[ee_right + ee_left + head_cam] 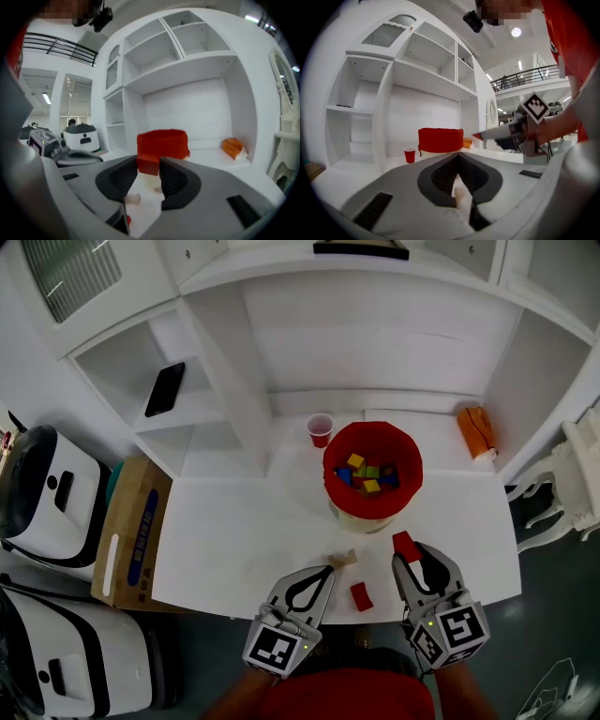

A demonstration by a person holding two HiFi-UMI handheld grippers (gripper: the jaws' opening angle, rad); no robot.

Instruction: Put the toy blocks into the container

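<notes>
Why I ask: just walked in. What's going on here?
A person is putting toy blocks into the red container, which already holds several. The right gripper has a red block clamped between its jaws. The left gripper is shut, tips beside a pale block. A second red block lies on the table between them.

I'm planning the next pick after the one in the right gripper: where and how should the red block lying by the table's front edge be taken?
Take the loose red block across its short width, pads on its two long side faces, coming down from above. It lies flat on the table, its long sides run roughly away from the person, and nothing crowds them.
</notes>
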